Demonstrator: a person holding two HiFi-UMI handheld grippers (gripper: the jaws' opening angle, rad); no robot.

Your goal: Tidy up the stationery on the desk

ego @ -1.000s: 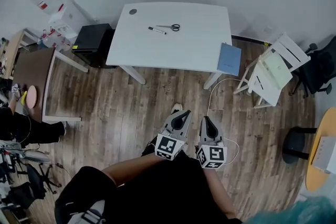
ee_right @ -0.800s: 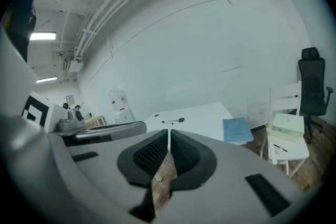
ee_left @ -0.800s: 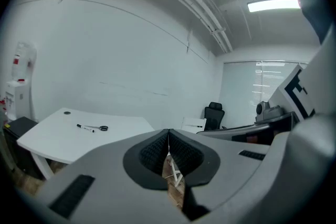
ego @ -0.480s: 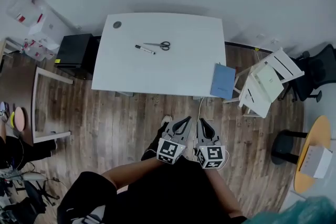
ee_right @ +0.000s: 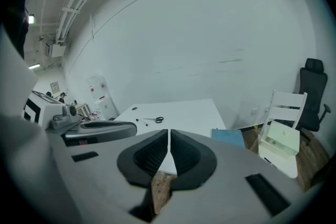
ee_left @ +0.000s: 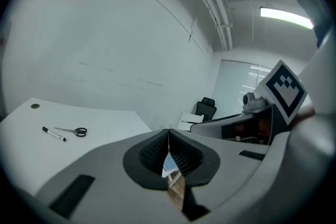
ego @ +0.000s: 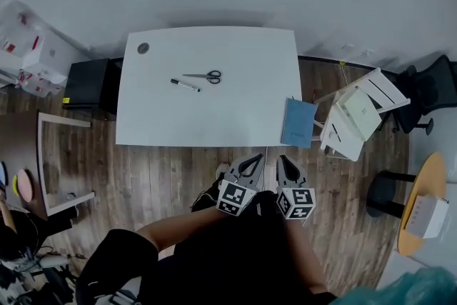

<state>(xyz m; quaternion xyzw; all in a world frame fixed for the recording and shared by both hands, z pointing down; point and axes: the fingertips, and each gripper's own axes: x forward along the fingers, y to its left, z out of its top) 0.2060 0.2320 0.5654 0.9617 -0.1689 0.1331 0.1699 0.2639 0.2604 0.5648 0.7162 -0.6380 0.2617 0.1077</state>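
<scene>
Nearest the person, the left hand-held gripper (ego: 252,159) and the right hand-held gripper (ego: 283,159) are carried side by side above the wooden floor (ego: 178,168), short of the table (ego: 243,107). Both are clenched, jaw tips together, with nothing between them. The near table edge lies just ahead of the fingertips. A blue notebook (ego: 296,122) sits at the table's near right corner; whether it rests on the table, overhangs it or leans against it cannot be determined. The stationery lies further in, left of the table's centre: a marker pen (ego: 185,85) just beside and slightly nearer than a pair of scissors (ego: 203,76), the two apart. Both items lie ahead and to the left of both grippers, so the left hand-held gripper is judged the nearer. Their long axes run roughly across the table, parallel to its near edge, with the scissor handles toward the right. A small dark round item (ego: 143,48) at the far left corner is too small to identify. No container for the stationery is visible.
</scene>
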